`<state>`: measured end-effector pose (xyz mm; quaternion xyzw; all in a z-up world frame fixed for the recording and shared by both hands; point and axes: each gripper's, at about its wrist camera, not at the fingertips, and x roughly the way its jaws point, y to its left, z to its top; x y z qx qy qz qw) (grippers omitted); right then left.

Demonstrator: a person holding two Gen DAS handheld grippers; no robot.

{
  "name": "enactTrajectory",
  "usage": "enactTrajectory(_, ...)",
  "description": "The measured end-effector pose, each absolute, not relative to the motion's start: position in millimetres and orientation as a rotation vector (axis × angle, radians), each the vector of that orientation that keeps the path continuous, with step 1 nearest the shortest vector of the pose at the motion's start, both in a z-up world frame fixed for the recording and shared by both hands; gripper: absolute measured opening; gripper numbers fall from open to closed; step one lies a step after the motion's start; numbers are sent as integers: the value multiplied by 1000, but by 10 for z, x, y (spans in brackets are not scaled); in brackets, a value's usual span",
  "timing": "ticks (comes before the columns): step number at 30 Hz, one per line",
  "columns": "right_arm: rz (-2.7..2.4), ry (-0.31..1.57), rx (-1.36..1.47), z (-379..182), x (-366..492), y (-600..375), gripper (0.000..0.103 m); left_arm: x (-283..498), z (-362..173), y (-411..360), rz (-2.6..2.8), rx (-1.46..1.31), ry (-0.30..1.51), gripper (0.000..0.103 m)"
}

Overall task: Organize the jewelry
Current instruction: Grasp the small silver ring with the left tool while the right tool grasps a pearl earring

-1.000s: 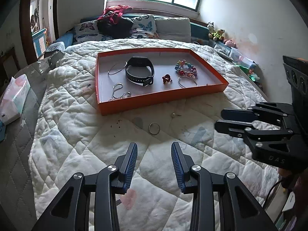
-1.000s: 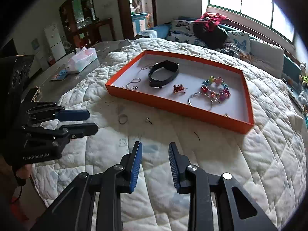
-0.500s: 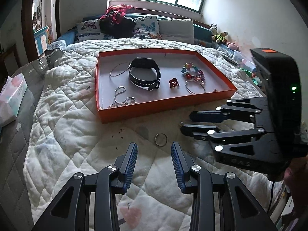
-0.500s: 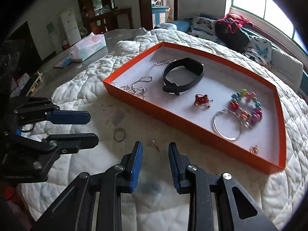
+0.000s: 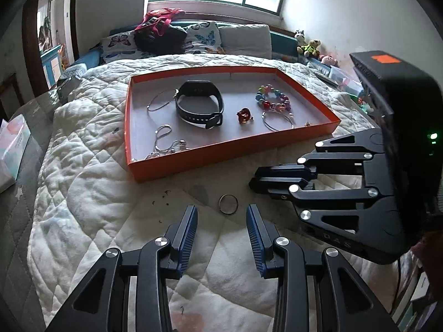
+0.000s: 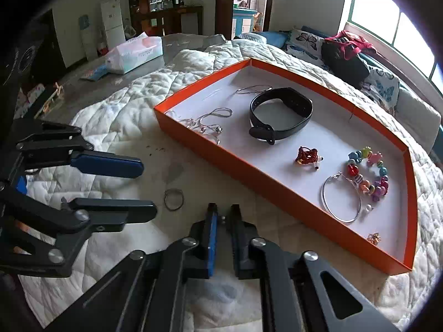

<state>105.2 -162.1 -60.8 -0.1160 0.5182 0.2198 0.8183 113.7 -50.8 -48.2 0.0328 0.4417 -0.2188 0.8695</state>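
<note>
An orange tray (image 5: 229, 152) (image 6: 238, 163) lies on the quilted bed, holding a black watch band (image 5: 200, 104), silver chains, a red knot charm (image 5: 244, 115), a bead bracelet (image 5: 272, 101) and a silver hoop (image 6: 342, 199). A loose metal ring (image 5: 228, 204) (image 6: 174, 198) lies on the quilt in front of the tray. My left gripper (image 5: 221, 229) is open just short of the ring. My right gripper (image 6: 222, 217) is shut on a small stud earring (image 6: 223, 217) to the right of the ring; it also shows in the left wrist view (image 5: 253, 184).
Pillows and a dark bag (image 5: 160, 36) lie at the bed's head under the window. A tissue pack (image 6: 135, 52) sits on the grey surface left of the bed. Stuffed toys (image 5: 310, 47) sit by the right wall.
My right gripper has moved down to the small earring and closed on it. My left gripper has moved closer to the loose ring and stays open.
</note>
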Motion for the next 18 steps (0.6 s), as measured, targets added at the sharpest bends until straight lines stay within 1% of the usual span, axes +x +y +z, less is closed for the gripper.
enactTrajectory(12,429,1080,-147,-424,938,-1917,10,1231,-634,-724,-457,177,913,38)
enactTrajectory(15,408,1074,-118,-392,932,-2002,10,1218,-647,-771,-451,215,902,34)
enactTrajectory(17,396,1074,-101,-387,932,-2036,10,1225,-661,-809,-447,241,899,26)
enactTrajectory(18,389,1077,-86,-384,936,-2064,10,1230,-664,-833,-440,259,894,25)
